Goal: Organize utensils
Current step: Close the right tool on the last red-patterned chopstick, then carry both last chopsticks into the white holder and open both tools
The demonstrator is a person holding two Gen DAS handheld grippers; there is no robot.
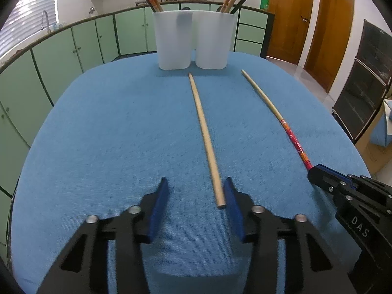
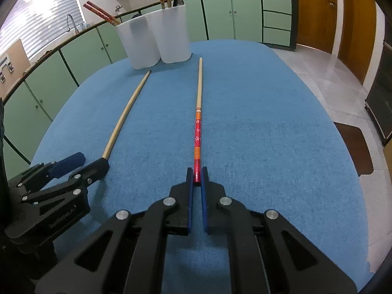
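Gripping the red chopstick [image 2: 197, 144] by its near end, our right gripper [image 2: 196, 176] is clamped on it; the butt is hidden between the pads. Our left gripper [image 1: 196, 191] straddles the near end of the plain chopstick [image 1: 204, 134], jaws apart, right pad just beside the wood; we cannot tell if it touches. Both sticks lie on the blue cloth [image 1: 110, 134], tips toward two white cups [image 1: 193, 39]. The chopsticks standing in the cups are cut off by the frame.
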